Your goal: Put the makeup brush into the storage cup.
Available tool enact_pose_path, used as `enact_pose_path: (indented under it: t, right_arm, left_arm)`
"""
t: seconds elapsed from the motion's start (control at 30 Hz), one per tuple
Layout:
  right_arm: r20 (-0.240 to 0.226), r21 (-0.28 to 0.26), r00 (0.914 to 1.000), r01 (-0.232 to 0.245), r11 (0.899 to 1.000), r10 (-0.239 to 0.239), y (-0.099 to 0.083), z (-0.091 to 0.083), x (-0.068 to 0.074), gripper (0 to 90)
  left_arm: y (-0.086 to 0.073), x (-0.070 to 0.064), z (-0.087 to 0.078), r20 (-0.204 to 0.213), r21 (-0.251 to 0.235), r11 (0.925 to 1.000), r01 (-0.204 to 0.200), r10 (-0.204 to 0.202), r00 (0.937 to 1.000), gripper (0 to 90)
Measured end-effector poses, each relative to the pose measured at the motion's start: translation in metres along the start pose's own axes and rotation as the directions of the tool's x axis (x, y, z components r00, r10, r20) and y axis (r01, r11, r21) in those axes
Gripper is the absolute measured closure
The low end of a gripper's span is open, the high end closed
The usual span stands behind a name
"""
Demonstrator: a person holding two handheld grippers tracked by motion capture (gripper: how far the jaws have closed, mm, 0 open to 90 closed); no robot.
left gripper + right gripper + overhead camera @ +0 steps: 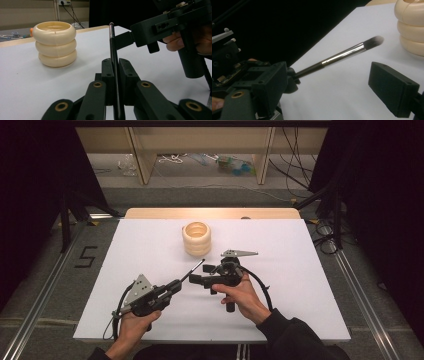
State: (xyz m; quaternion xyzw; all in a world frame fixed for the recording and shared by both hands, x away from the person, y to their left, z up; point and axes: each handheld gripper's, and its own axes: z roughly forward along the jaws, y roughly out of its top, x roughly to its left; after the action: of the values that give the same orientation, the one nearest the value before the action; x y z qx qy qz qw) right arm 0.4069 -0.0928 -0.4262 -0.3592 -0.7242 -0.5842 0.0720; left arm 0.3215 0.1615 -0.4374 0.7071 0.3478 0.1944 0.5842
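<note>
Two grippers meet over the white table (150, 245). Beyond their fingers stands a cream ringed holder (196, 238). The right gripper (200, 280) is spread wide beside the brush tip. The left gripper (176, 284) clamps a thin brush (113, 53) by its handle.

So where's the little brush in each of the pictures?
High view: the brush is mid-table, sticking up and right from the left gripper, which grips it.
Left gripper view: it rises as a thin dark stick at centre.
Right gripper view: it slants across the middle, with its bristle tip at the upper right.
Shared landmark: the cream ring holder.
</note>
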Motion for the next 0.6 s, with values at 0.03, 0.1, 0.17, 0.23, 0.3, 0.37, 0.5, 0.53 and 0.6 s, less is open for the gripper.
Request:
enact_pose_path:
  t: [0.03,0.1,0.17,0.23,0.3,0.37,0.5,0.53,0.6]
  right_arm:
    - [-0.006,-0.005,1.0000,-0.003,1.000,0.003,0.0000,0.0006,0.0002,17.0]
    - [-0.014,-0.009,0.9998,-0.017,1.000,0.017,-0.0004,0.0016,0.0012,17.8]
    - [-0.013,-0.012,0.9998,-0.018,1.000,0.018,-0.0005,0.0020,0.0022,18.9]
    - [-0.017,-0.018,0.9996,-0.023,1.000,0.023,-0.0012,0.0033,0.0023,19.8]
    - [-0.019,-0.027,0.9994,-0.028,0.999,0.027,-0.0015,0.0043,0.0027,21.8]
    - [-0.023,-0.027,0.9993,-0.030,0.999,0.030,-0.0014,0.0041,0.0030,22.7]
    - [-0.031,-0.042,0.9990,-0.033,0.999,0.032,-0.0015,0.0046,0.0029,27.9]
    - [-0.031,-0.042,0.9990,-0.033,0.999,0.032,-0.0015,0.0046,0.0029,27.9]
    - [-0.032,-0.049,0.9987,-0.040,0.998,0.038,-0.0015,0.0042,0.0025,30.9]
  left_arm:
    - [-0.0003,-0.0011,0.0002,0.000,0.000,1.0000,0.006,-0.006,1.0000,83.3]
    - [-0.0002,-0.0022,0.0002,0.001,0.000,1.0000,0.001,-0.001,1.0000,83.3]
    - [-0.0001,-0.0036,0.0010,0.006,-0.003,1.0000,0.006,-0.006,1.0000,83.3]
    - [-0.0001,-0.0041,0.0010,0.011,-0.002,1.0000,-0.007,0.007,0.9999,83.3]
    - [0.0000,-0.0058,0.0008,0.007,-0.004,1.0000,0.000,0.000,1.0000,83.3]
    - [0.0005,-0.0065,0.0010,0.010,-0.008,0.9999,-0.007,0.007,0.9999,83.2]
    - [0.0004,-0.0081,0.0010,0.010,-0.010,0.9999,-0.007,0.007,0.9999,83.3]
    - [0.0005,-0.0083,0.0010,0.011,-0.011,0.9999,-0.005,0.005,0.9999,83.3]
    - [0.0005,-0.0090,0.0009,0.010,-0.010,0.9999,-0.006,0.006,0.9999,83.3]
